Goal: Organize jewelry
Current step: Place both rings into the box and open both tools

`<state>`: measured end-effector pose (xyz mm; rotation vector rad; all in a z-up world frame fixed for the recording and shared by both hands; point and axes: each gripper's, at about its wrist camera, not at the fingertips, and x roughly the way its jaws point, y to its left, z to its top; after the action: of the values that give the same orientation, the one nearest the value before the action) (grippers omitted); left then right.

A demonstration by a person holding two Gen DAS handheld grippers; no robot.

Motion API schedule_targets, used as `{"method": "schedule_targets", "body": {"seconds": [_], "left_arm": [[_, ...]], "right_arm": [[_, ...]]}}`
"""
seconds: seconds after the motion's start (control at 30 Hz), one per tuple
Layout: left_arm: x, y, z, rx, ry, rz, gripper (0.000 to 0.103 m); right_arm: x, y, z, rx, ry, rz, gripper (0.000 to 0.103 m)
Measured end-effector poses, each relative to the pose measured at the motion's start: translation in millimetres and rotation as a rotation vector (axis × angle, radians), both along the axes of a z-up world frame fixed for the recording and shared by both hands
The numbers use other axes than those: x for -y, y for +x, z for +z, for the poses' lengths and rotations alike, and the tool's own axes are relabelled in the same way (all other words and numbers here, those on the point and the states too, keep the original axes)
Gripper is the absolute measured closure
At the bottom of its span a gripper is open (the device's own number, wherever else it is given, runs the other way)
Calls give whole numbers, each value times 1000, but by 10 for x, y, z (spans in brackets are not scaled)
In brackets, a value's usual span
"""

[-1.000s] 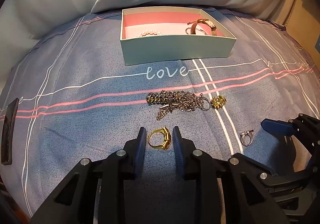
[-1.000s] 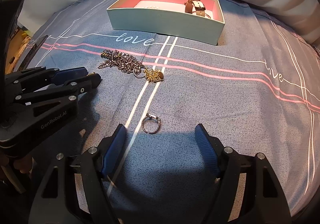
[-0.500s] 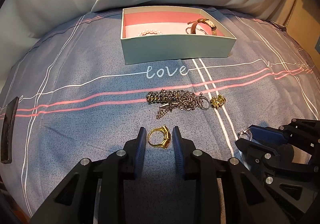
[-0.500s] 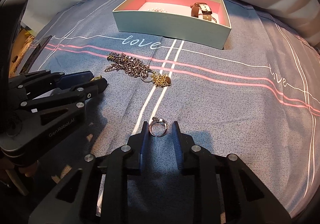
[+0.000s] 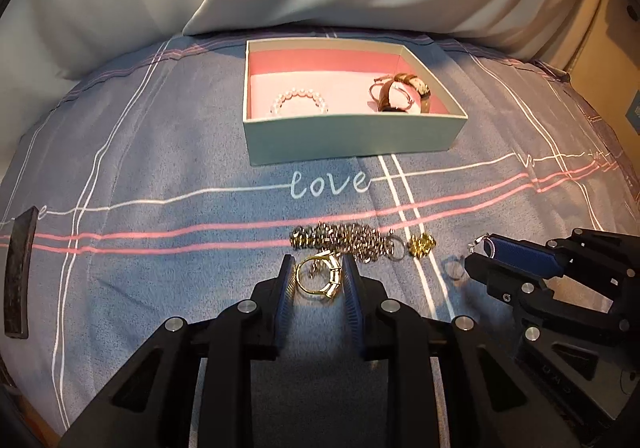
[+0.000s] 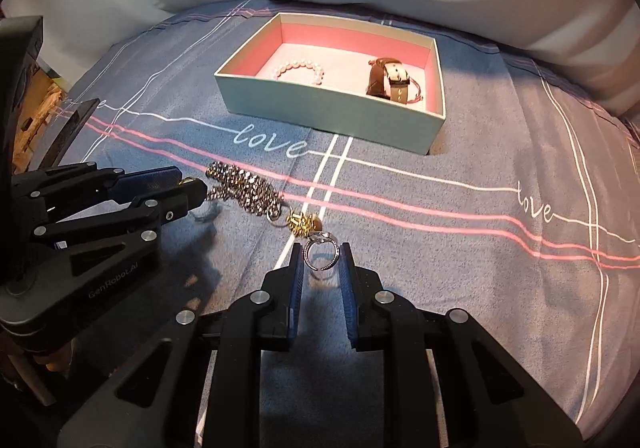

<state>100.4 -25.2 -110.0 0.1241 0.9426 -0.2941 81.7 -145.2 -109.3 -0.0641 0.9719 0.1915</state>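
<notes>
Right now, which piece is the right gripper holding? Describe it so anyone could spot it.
On the blue-grey bedspread, in front of the mint box, the right gripper pinches a silver ring. Unlike the gold ring in the left gripper, it is thin and pale.

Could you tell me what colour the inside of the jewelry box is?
Pink, inside the jewelry box; clearest in the left wrist view.

Left claw (image 5: 317,282) and right claw (image 6: 322,259) each clamp a ring.
</notes>
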Motion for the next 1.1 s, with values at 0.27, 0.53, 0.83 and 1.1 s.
{"method": "schedule_targets", "body": {"seconds": [0.27, 0.53, 0.83, 1.1], "left_arm": [[146, 442, 633, 119, -36, 4, 79], [236, 983, 1014, 121, -95, 44, 79], [295, 1583, 825, 23, -81, 103, 79], [286, 1671, 527, -48, -69, 115, 79]], "right_arm": [[127, 474, 448, 105, -6, -26, 84], [142, 1074, 869, 136, -24, -29, 84], [221, 1701, 652, 36, -56, -66, 84], [166, 1816, 346, -23, -68, -48, 84]]}}
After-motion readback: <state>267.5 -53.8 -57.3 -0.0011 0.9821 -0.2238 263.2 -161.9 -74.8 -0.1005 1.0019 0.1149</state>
